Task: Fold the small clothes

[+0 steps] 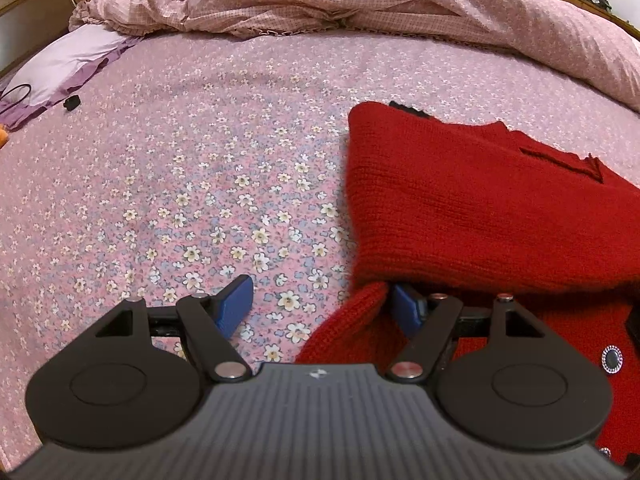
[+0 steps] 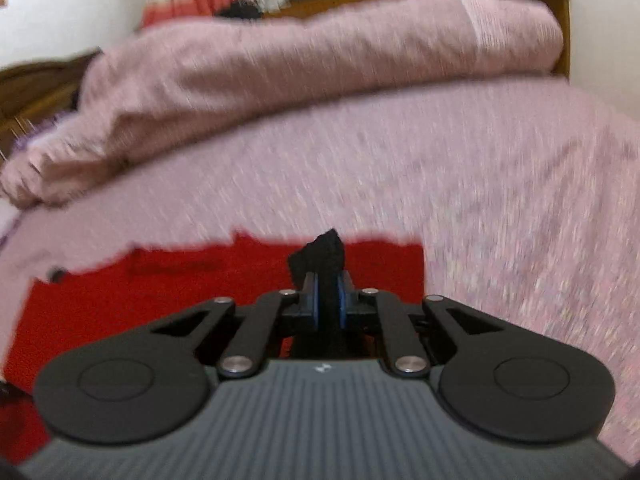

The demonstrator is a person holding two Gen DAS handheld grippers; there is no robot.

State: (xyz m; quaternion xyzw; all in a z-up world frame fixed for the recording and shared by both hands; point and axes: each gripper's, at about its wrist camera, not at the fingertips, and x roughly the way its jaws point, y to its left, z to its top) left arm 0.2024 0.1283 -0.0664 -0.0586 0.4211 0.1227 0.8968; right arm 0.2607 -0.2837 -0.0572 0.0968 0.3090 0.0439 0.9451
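Observation:
A red knit sweater point(image 1: 480, 208) lies folded on the floral bedsheet point(image 1: 200, 160), with a black trim point(image 1: 408, 110) at its far edge and round buttons point(image 1: 612, 358) at the lower right. My left gripper point(image 1: 320, 304) stands open at the sweater's near left corner. Its right finger point(image 1: 406, 308) is tucked under the fold beside a red cuff point(image 1: 352, 328), and its left finger point(image 1: 236, 300) is over bare sheet. In the blurred right wrist view, my right gripper point(image 2: 328, 300) is shut on a piece of black fabric point(image 2: 322, 254) that sticks up from the red sweater point(image 2: 160, 292).
A bunched pink duvet point(image 1: 360, 0) runs along the far side of the bed. A lilac pillow point(image 1: 68, 64), a dark cable loop point(image 1: 16, 94) and a small black object point(image 1: 72, 103) lie at the far left. A wooden headboard point(image 2: 36, 84) stands behind.

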